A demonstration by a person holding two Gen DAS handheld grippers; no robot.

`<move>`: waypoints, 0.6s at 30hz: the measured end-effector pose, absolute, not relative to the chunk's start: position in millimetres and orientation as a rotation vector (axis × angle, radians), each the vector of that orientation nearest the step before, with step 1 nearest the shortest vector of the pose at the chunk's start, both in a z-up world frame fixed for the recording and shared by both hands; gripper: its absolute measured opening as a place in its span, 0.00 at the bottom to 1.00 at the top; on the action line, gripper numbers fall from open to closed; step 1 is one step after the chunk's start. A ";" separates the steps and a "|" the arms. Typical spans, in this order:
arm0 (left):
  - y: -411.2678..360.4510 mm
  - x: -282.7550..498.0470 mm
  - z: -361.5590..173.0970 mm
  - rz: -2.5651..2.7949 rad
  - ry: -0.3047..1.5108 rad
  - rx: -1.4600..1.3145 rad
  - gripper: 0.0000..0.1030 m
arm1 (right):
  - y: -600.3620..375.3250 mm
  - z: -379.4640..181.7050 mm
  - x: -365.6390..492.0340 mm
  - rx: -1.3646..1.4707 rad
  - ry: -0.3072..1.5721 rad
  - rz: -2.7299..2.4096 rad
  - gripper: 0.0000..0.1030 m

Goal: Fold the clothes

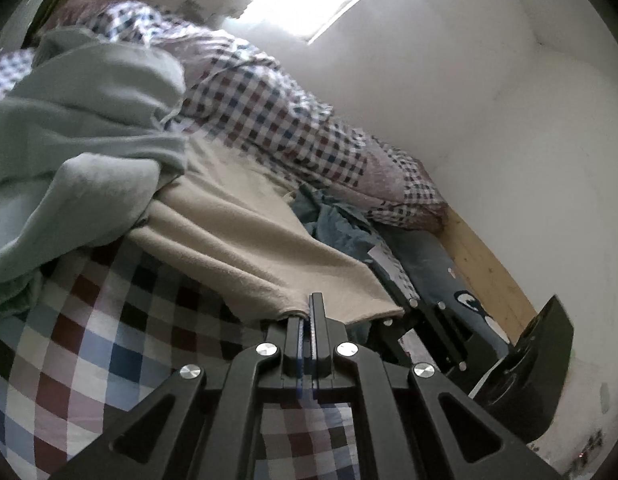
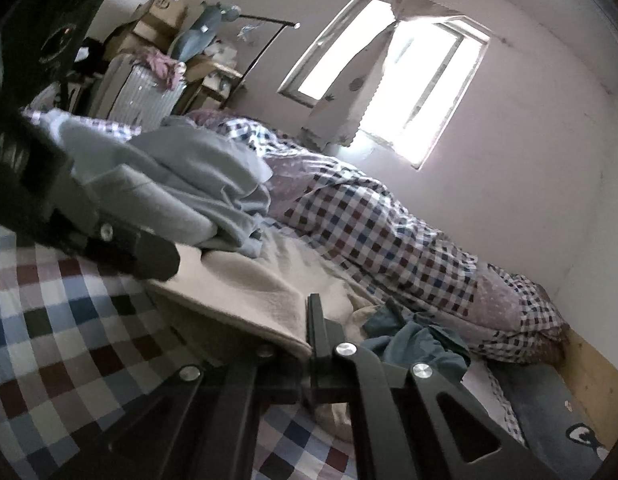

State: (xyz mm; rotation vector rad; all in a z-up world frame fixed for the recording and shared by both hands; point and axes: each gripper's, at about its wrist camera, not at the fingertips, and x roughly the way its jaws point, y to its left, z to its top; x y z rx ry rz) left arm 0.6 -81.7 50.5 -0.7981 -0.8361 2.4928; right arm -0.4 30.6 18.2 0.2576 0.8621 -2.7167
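Observation:
A beige cloth (image 1: 245,232) lies on the bed, its near hem lifted off the checked sheet. My left gripper (image 1: 309,310) is shut on that hem, the fabric pinched between its pads. In the same view my right gripper (image 1: 405,306) holds the hem's right corner. From the right wrist view, the right gripper (image 2: 310,320) is shut on the beige cloth (image 2: 261,280); the fabric drapes over and hides its left finger. The left gripper (image 2: 161,260) grips the hem's other end at the left.
A heap of pale blue-green garments (image 1: 89,120) (image 2: 189,184) lies behind the cloth. A crumpled teal garment (image 2: 421,340) sits to the right. A checked quilt (image 2: 369,232) is bunched along the wall. The checked sheet (image 1: 89,340) covers the bed. Boxes and a basket (image 2: 149,96) stand beyond.

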 end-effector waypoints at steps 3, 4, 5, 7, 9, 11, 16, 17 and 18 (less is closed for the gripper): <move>-79.6 8.2 60.0 2.488 -0.818 -0.741 0.00 | 33.5 31.0 5.8 0.239 0.822 -2.742 0.00; -79.5 11.2 63.8 2.484 -0.814 -0.718 0.00 | 34.4 35.4 8.4 0.230 0.811 -2.750 0.00; -78.6 14.6 68.3 2.479 -0.806 -0.694 0.00 | 36.0 40.3 11.0 0.222 0.799 -2.757 0.00; -76.4 20.3 76.0 2.469 -0.788 -0.654 0.00 | 39.7 49.9 16.3 0.210 0.774 -2.770 0.00; -71.0 27.0 85.1 2.457 -0.752 -0.613 0.00 | 44.8 59.9 22.6 0.198 0.746 -2.787 0.00; -65.3 35.4 92.8 2.441 -0.720 -0.575 0.00 | 51.3 69.5 29.8 0.185 0.715 -2.810 0.00; -49.3 56.5 107.4 2.389 -0.635 -0.492 0.00 | 72.7 94.2 48.5 0.161 0.609 -2.873 0.00; -46.2 60.1 110.4 2.378 -0.623 -0.482 0.00 | 77.4 99.6 52.7 0.155 0.586 -2.883 0.00; -42.7 63.7 113.4 2.363 -0.617 -0.472 0.00 | 82.0 105.0 56.8 0.149 0.563 -2.893 0.00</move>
